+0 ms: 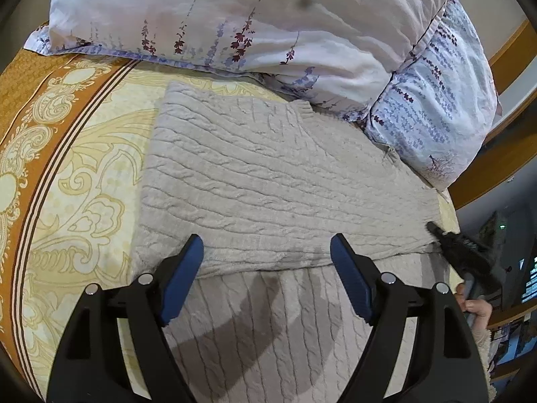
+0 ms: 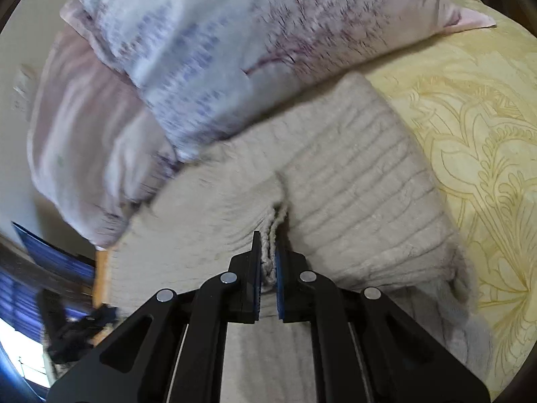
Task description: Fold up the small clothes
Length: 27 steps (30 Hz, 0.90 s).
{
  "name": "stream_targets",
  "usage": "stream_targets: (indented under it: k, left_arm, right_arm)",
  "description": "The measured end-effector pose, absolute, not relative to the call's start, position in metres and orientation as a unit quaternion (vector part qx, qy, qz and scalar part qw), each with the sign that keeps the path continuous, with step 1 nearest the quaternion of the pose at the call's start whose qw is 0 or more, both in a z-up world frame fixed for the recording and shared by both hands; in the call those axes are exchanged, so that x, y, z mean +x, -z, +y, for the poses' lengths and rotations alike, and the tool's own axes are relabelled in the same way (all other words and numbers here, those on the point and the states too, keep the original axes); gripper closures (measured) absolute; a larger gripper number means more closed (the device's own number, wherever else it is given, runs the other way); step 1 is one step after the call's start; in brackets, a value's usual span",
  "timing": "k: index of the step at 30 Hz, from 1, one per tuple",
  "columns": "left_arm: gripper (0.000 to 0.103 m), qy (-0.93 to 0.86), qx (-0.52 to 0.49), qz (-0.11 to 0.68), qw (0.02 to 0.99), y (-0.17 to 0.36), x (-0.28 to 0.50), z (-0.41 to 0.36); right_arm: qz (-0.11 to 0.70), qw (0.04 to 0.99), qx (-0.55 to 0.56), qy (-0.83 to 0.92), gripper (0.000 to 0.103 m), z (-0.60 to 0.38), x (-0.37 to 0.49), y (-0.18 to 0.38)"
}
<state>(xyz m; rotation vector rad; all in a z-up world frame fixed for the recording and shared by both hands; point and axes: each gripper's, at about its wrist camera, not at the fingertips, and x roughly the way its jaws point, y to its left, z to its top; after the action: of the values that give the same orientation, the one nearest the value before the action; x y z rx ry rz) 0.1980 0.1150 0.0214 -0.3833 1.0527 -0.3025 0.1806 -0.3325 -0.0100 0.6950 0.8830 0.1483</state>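
Note:
A beige cable-knit sweater (image 1: 268, 181) lies on the bed with one layer folded over another. My left gripper (image 1: 266, 245) is open and empty, its blue pads spread just above the folded edge. My right gripper (image 2: 267, 245) is shut on a pinched ridge of the sweater (image 2: 352, 181) at its edge. The right gripper also shows at the right edge of the left wrist view (image 1: 436, 230), at the sweater's right side.
Two floral pillows (image 1: 235, 23) lie just beyond the sweater, touching its far edge; they also show in the right wrist view (image 2: 235, 50). The yellow patterned bedspread (image 1: 84, 174) with an orange border extends left. A wooden bed frame (image 1: 510, 50) is at the right.

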Motion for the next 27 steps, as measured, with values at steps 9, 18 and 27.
stream_targets:
  k: [9,18,27]
  left_arm:
    - [0.025,0.148,-0.158,0.469,0.856,-0.043,0.134,0.139]
    - [0.027,0.14,-0.154,0.468,0.859,-0.03,0.057,0.169]
    - [0.036,0.169,-0.193,0.476,0.842,-0.013,0.01,0.167]
  right_arm:
    - [0.396,0.849,0.331,-0.113,0.049,-0.355,0.125,-0.01]
    - [0.407,0.843,0.335,-0.109,0.049,-0.415,0.018,0.014]
    - [0.435,0.821,0.348,-0.129,0.065,-0.425,-0.024,0.04]
